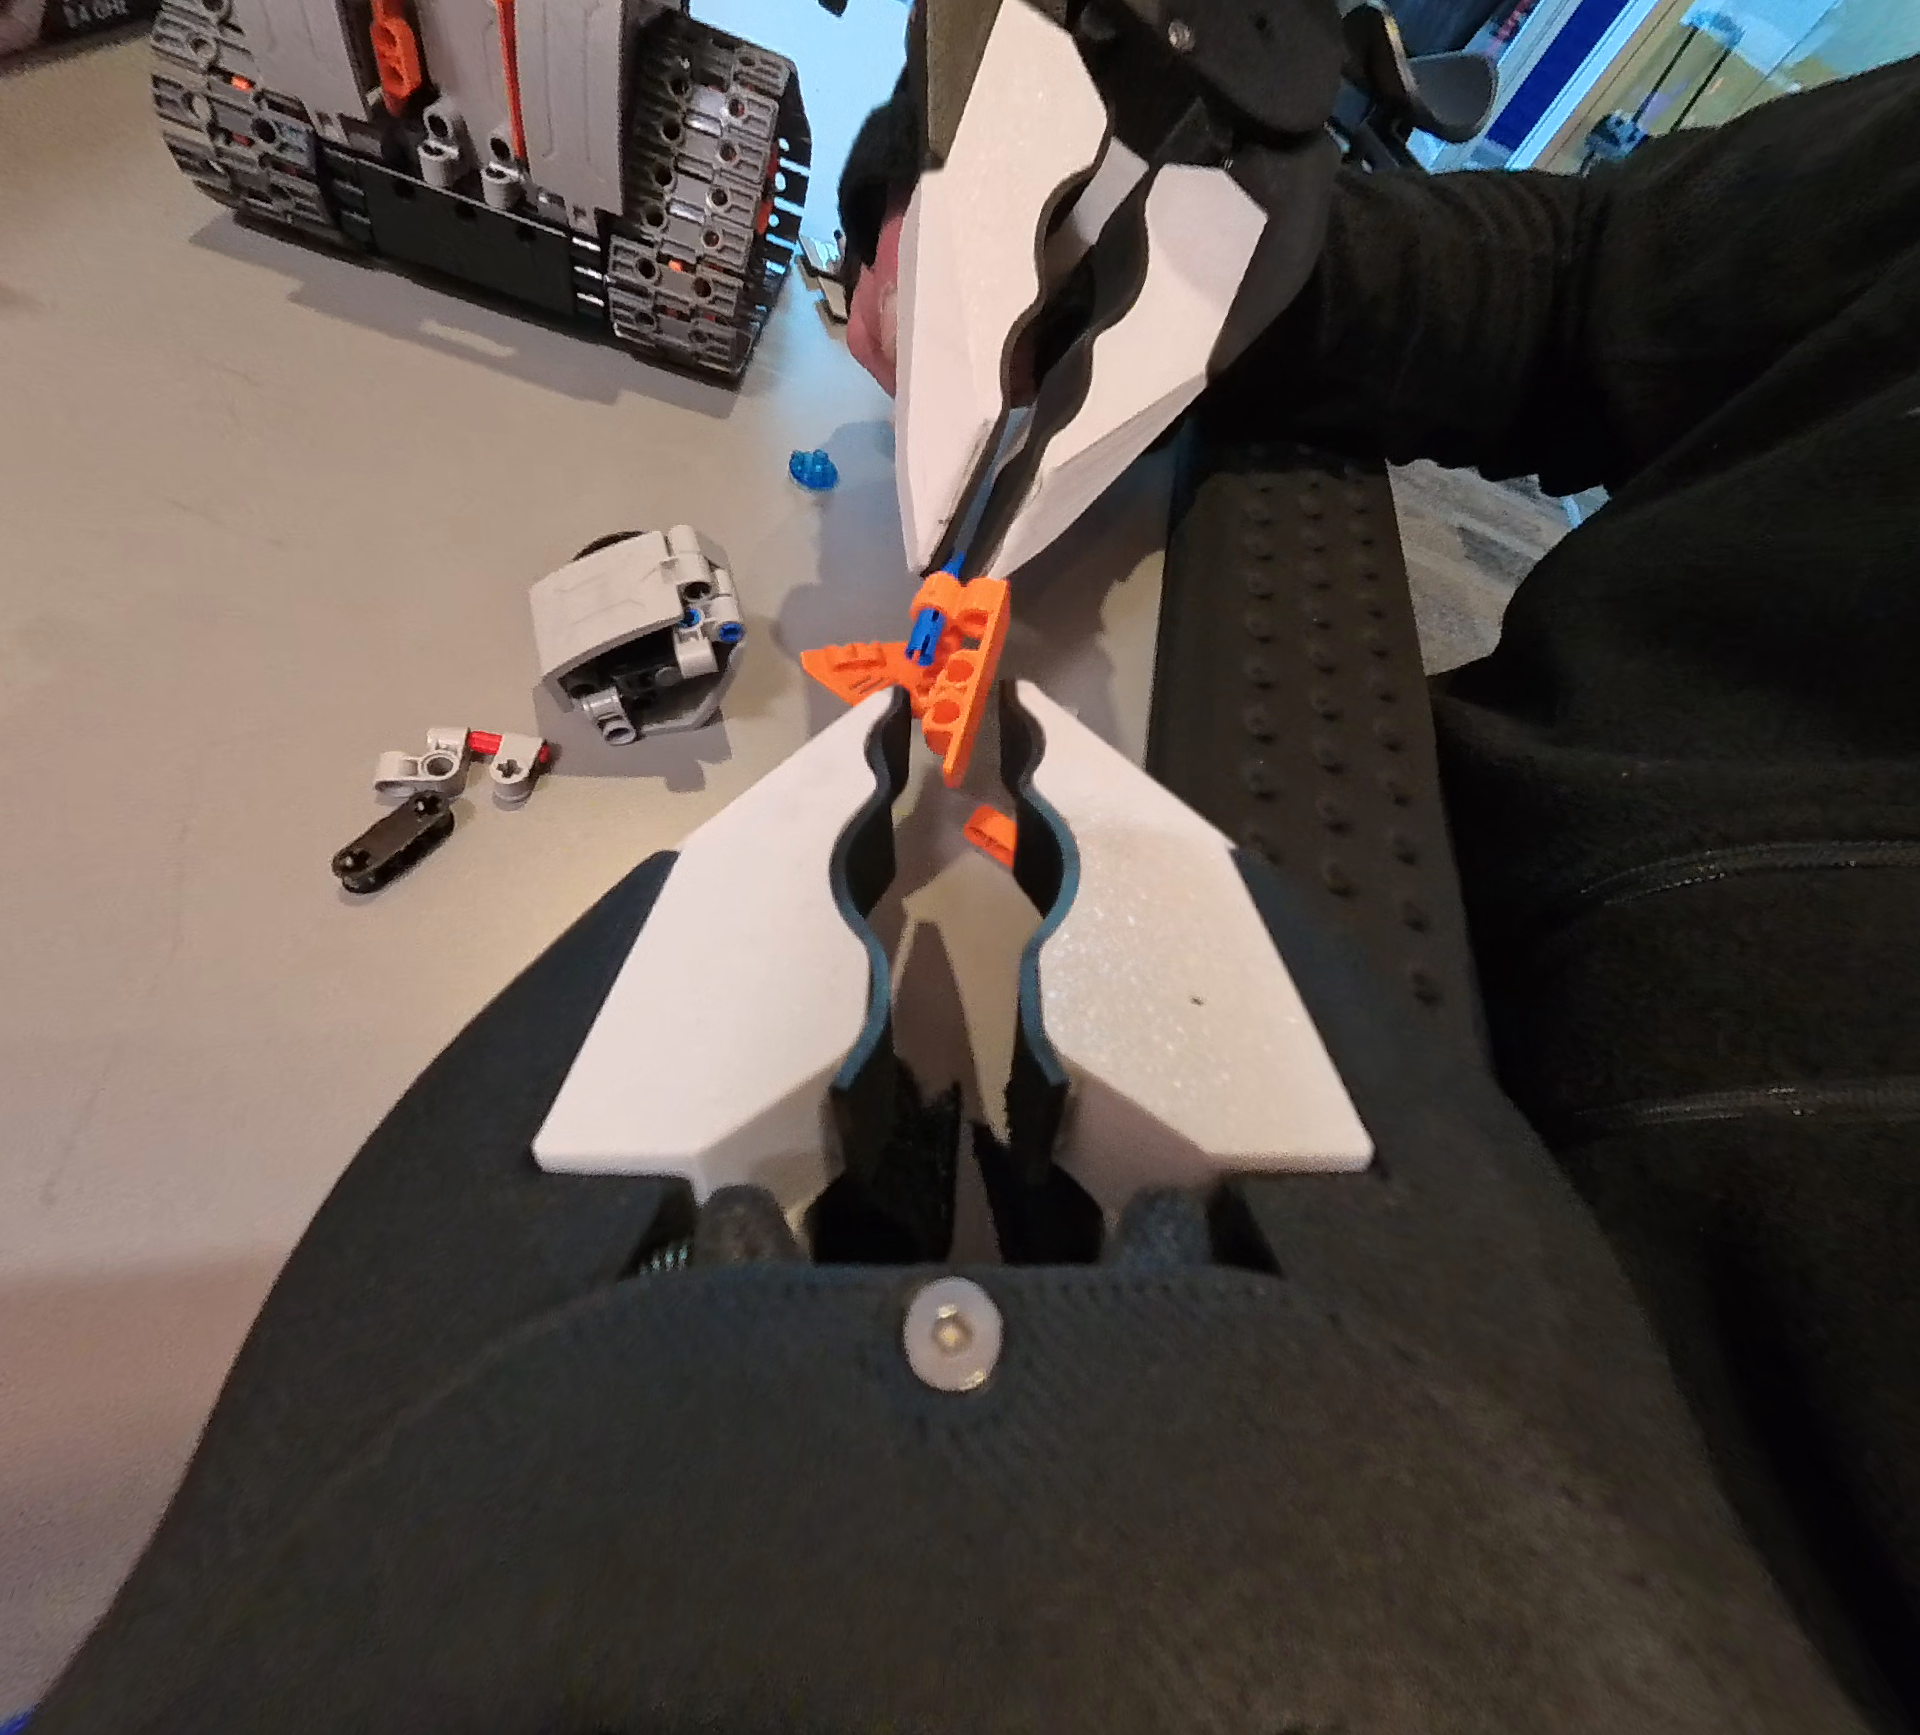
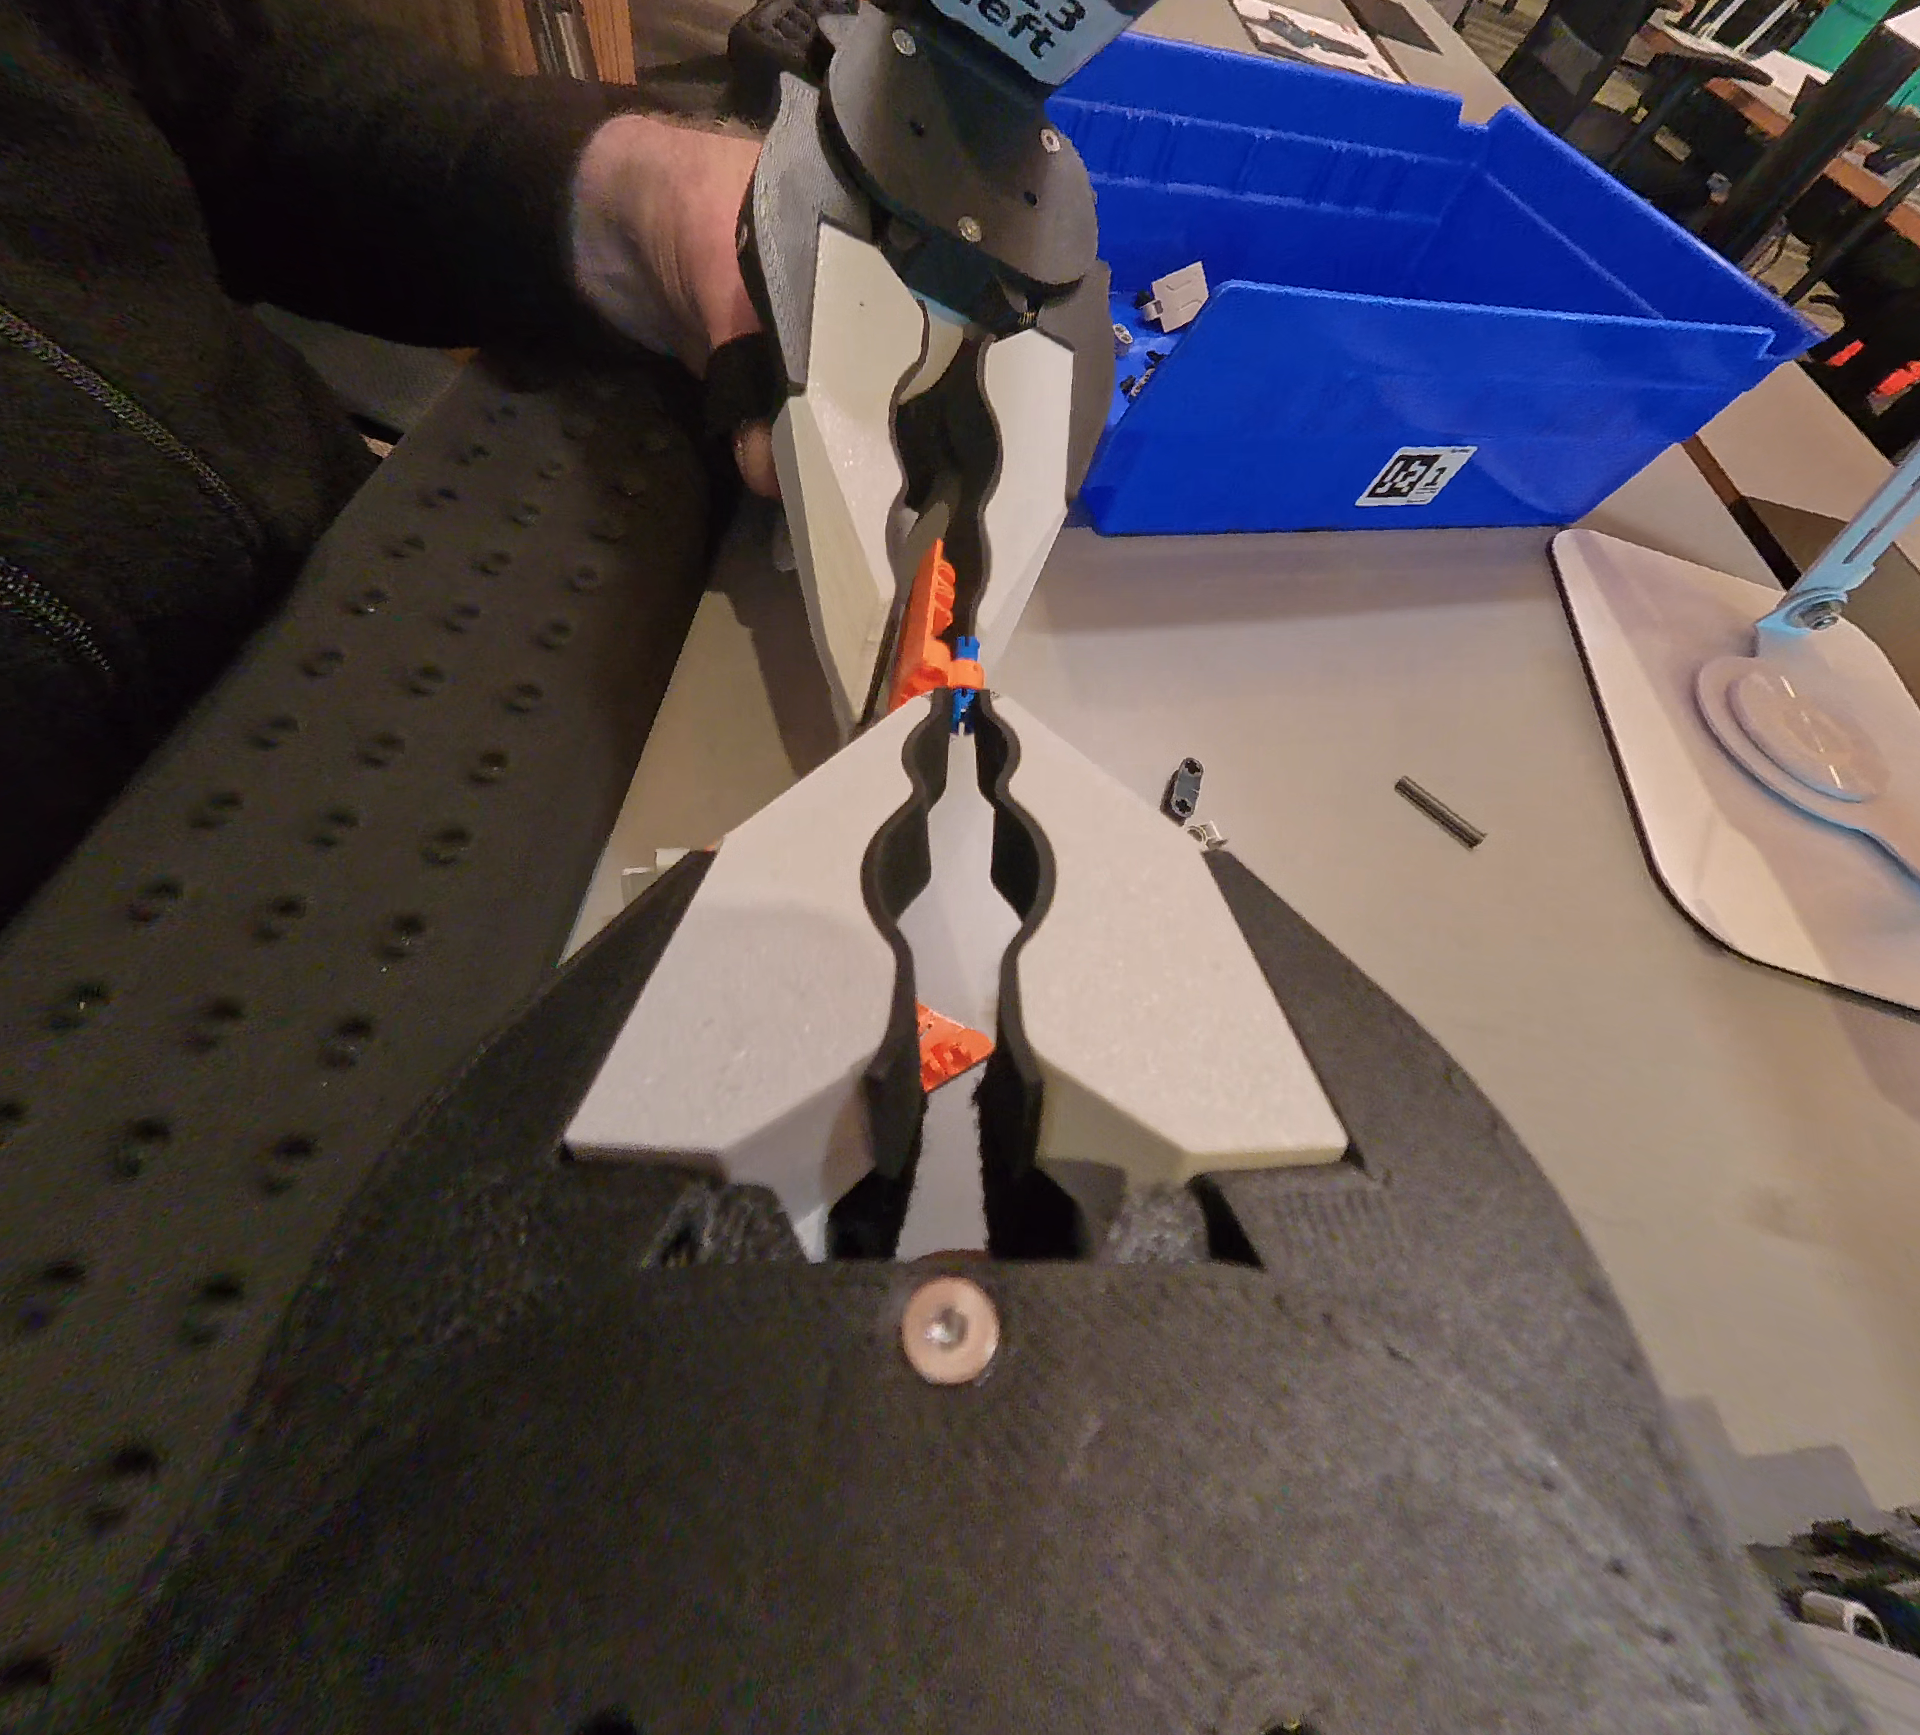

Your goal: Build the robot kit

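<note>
**Left wrist view and right wrist view: two grippers meeting on one small part**

Left wrist view: the left gripper (image 1: 951, 698) is clamped on an orange perforated beam (image 1: 961, 683), held off the grey table (image 1: 260, 542) at centre. Judged light, rigid and slick, it is best pinched across its flat faces. The right gripper (image 1: 961, 558) reaches in from the far side, tip to tip. A tracked model (image 1: 468, 75) stands far left

Right wrist view: the right gripper (image 2: 961, 714) is closed on a blue pin (image 2: 964, 683) seated in the beam (image 2: 925, 615); a blue bin (image 2: 1403, 335) lies far right
</note>
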`<action>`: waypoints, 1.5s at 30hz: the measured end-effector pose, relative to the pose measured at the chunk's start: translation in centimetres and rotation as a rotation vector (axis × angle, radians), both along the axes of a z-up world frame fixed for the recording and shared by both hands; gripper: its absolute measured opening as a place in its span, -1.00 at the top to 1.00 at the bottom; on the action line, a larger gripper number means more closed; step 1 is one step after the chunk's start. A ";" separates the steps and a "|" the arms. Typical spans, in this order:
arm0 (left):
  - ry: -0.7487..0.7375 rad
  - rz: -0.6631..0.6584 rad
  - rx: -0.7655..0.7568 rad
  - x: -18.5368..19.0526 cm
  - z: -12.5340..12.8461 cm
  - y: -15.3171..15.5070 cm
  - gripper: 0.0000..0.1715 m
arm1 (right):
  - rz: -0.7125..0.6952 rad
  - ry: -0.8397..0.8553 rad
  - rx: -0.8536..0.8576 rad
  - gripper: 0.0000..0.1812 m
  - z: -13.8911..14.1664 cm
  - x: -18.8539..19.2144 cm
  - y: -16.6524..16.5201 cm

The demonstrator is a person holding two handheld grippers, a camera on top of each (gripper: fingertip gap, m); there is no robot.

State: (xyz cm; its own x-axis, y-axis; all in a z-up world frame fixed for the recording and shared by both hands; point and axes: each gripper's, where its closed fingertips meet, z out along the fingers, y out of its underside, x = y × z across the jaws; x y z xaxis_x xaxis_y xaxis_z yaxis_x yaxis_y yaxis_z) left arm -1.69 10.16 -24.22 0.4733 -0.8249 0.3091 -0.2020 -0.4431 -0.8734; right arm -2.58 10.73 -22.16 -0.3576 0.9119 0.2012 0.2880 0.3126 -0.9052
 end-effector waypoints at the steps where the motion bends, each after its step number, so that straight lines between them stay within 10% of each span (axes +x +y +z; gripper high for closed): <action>1: -0.009 0.004 0.004 -0.1 0.2 0.1 0.83 | -0.001 0.000 -0.002 0.98 0.0 0.0 0.0; 21: -0.017 0.042 0.018 -1.0 0.7 0.7 0.90 | -0.087 0.002 -0.004 0.65 0.0 -0.4 2.0; 33: 0.011 0.086 0.024 -2.0 0.4 1.2 0.90 | -0.330 -0.323 0.092 0.47 -5.4 1.2 7.5; 45: 0.040 0.088 0.004 -2.1 -0.3 1.2 0.90 | -0.226 -0.470 -0.002 0.60 -7.5 1.9 5.0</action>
State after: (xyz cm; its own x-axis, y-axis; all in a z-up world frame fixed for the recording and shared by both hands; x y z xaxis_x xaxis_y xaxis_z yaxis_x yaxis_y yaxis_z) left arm -3.81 11.36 -24.49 0.5559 -0.7809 0.2850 -0.1972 -0.4569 -0.8674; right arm -0.65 15.72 -29.70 -0.2034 0.9770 0.0646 0.7232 0.1944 -0.6627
